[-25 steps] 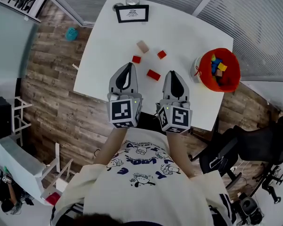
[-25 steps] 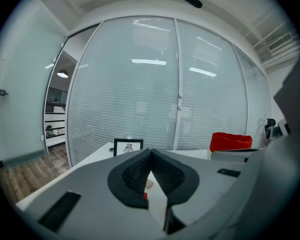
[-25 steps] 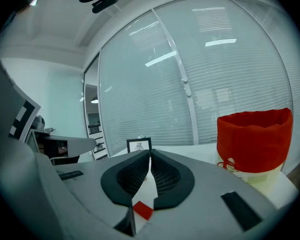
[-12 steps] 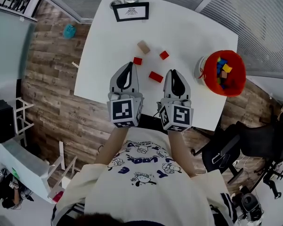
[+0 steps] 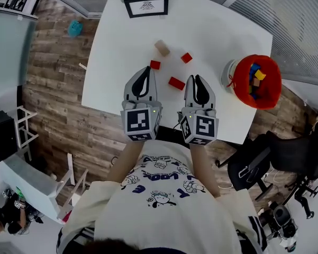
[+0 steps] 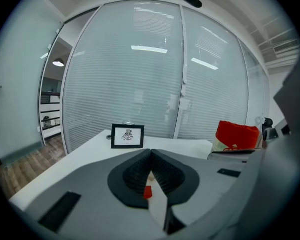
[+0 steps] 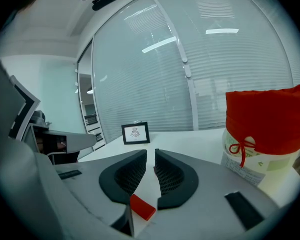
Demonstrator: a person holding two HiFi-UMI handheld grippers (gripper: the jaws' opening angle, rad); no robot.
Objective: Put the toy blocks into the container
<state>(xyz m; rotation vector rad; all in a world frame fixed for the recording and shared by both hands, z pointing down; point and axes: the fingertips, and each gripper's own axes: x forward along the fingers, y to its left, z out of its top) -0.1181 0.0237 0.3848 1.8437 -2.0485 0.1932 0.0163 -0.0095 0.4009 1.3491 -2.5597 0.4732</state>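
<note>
Red flat block lying on table just left of right gripper, long axis slanted across its jaws. Jaws just now opening to a slit, gripping nothing; left gripper closed, empty, farther off.

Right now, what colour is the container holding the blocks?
The container is red, clearest in the head view.

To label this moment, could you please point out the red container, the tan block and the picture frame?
red container (image 5: pixel 242 92): head view, red inner wall.
tan block (image 5: pixel 162 48): head view, top face.
picture frame (image 5: pixel 146 6): head view, its middle.
</note>
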